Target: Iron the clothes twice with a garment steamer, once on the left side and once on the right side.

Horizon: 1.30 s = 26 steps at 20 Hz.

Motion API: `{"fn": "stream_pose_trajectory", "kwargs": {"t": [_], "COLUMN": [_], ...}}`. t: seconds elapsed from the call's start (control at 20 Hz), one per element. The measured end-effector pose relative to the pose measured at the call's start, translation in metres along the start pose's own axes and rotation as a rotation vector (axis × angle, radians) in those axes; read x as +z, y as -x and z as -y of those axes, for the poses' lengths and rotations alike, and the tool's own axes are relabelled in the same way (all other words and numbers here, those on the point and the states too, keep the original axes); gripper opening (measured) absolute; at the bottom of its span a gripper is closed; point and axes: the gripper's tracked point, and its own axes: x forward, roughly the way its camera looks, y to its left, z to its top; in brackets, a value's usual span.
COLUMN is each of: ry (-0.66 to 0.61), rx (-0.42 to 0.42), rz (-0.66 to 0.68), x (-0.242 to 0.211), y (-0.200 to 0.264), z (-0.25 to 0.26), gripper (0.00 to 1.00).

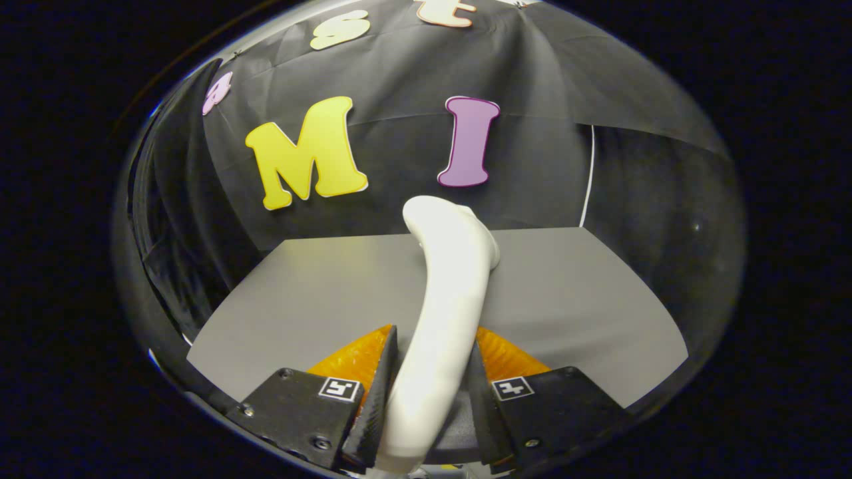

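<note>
Gripping the white garment steamer (442, 313) by its handle, your gripper (432, 379) has both fingers pressed against its sides. The steamer rises ahead of the fingers, its head curving above the grey table (586, 293), over the table's far edge.

A grey table (566, 299) is seen across the middle of the frame, its surface bare; an orange item (353, 359) is seen at its lower centre.
</note>
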Motion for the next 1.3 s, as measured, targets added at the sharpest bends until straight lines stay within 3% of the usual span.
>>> {"fn": "stream_pose_trajectory", "kwargs": {"t": [0.15, 0.4, 0.8, 1.3], "ry": [-0.019, -0.052, -0.057, 0.002], "rx": [0.009, 0.032, 0.001, 0.037], "rz": [0.019, 0.072, 0.19, 0.408], "x": [0.003, 0.01, 0.032, 0.103], "y": [0.004, 0.03, 0.109, 0.232], "z": [-0.004, -0.027, -0.073, -0.203], "gripper": [0.46, 0.4, 0.39, 0.38]}}
